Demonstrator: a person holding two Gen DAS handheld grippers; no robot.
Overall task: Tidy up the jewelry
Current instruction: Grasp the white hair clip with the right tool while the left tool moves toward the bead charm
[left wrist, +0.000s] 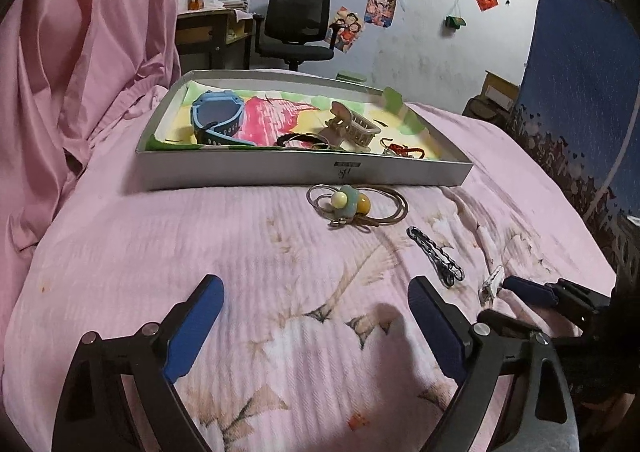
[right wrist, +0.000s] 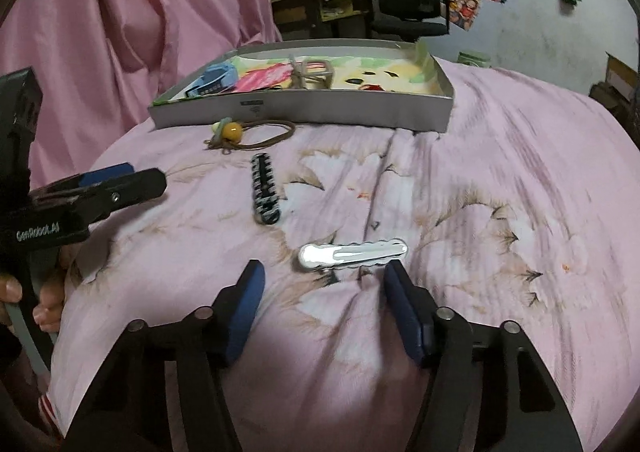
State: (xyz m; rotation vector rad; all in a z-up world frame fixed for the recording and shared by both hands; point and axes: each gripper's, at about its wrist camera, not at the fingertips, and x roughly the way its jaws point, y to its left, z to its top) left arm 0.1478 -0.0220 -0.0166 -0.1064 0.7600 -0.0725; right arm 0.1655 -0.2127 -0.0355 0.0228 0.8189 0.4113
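Pale wall (left wrist: 420, 40) with posters (left wrist: 382, 7), black office chair (left wrist: 296, 26), cluttered desk (left wrist: 212, 30), pink curtain (left wrist: 88, 32), pink bedspread (left wrist: 180, 252)

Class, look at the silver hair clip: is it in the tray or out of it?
Out. The silver hair clip lies on the pink bedspread, just ahead of the open right gripper, well short of the tray.

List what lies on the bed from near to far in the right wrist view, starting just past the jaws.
White hair clip → black-and-white striped hair clip → hair tie with yellow bead → grey tray, holding a blue watch and a beige claw clip.
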